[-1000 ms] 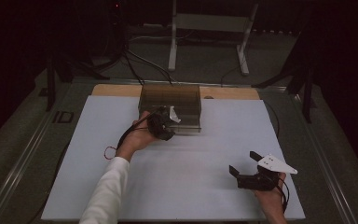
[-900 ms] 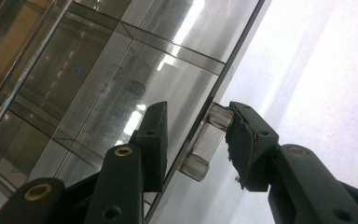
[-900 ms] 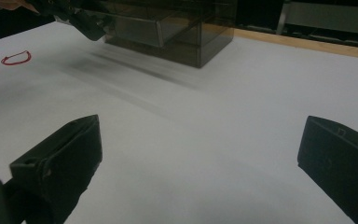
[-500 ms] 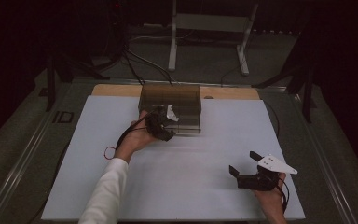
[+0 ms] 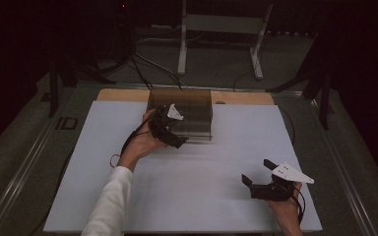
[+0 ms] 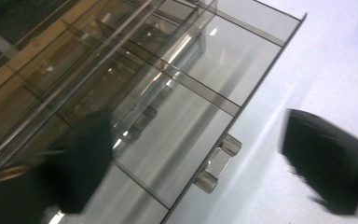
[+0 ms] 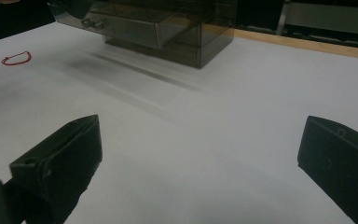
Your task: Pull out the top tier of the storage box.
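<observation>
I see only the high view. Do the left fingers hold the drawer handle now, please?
Observer: No. In the left gripper view the left gripper has just been opening; the clear handle sits between its fingers, untouched.
Operator: Is the drawer pulled out?
Observer: Yes. The right gripper view shows the drawer sticking out of the smoked cabinet.
Operator: And the right gripper?
Observer: The right gripper is wide open over the bare white table, with nothing between its fingers.
</observation>
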